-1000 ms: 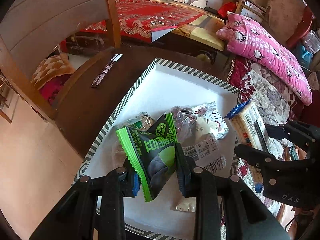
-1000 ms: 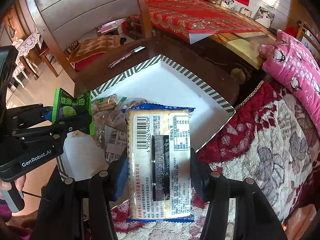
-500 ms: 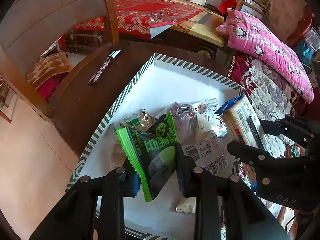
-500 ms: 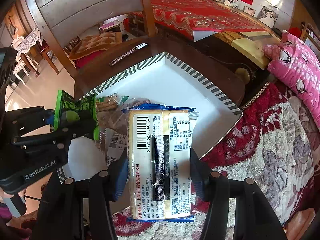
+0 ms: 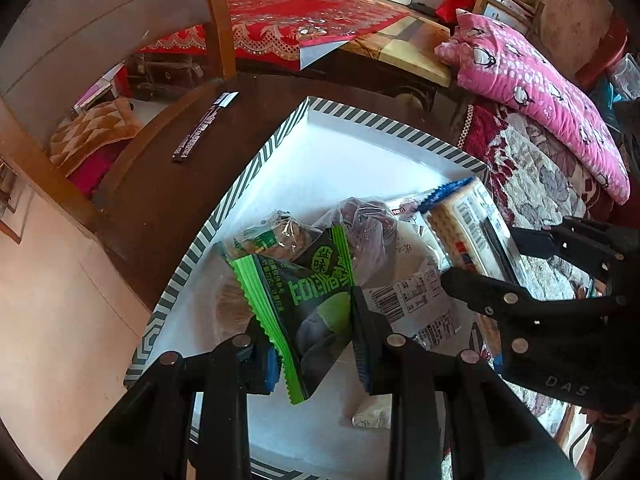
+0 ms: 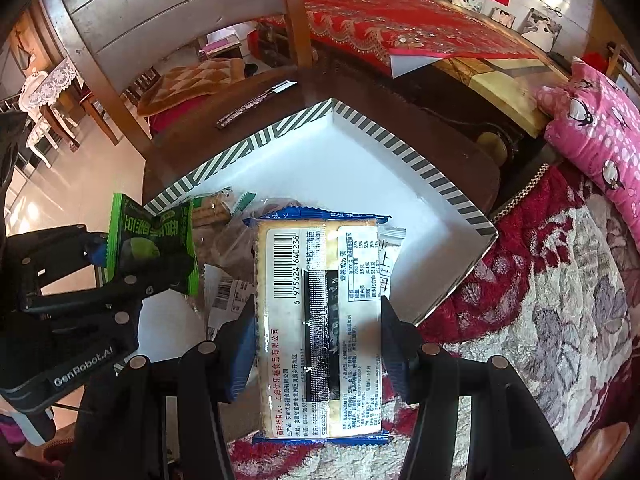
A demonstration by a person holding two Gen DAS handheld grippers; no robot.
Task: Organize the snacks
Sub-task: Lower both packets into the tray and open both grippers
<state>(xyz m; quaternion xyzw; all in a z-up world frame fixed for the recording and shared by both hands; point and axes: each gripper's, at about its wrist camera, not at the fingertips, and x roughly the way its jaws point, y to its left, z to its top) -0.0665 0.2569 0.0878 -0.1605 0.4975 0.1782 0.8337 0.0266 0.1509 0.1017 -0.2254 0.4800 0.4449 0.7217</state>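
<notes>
Snacks are lying heaped in the striped tray (image 5: 256,164). Left gripper (image 5: 314,340) is clenching a green packet (image 5: 308,300); right gripper (image 6: 318,344), at three o'clock, is grasping a cracker pack (image 6: 320,320).

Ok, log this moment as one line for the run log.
left gripper: shut on green snack packet | right gripper: shut on cracker pack | both above striped tray

Between the left tongs, a glossy green-and-black plastic snack packet (image 5: 316,304); between the right, a shiny film-wrapped cracker pack (image 6: 320,320) — beyond both, a smooth white striped-rim cardboard tray (image 5: 360,168) on polished dark wood table (image 5: 160,200).
</notes>
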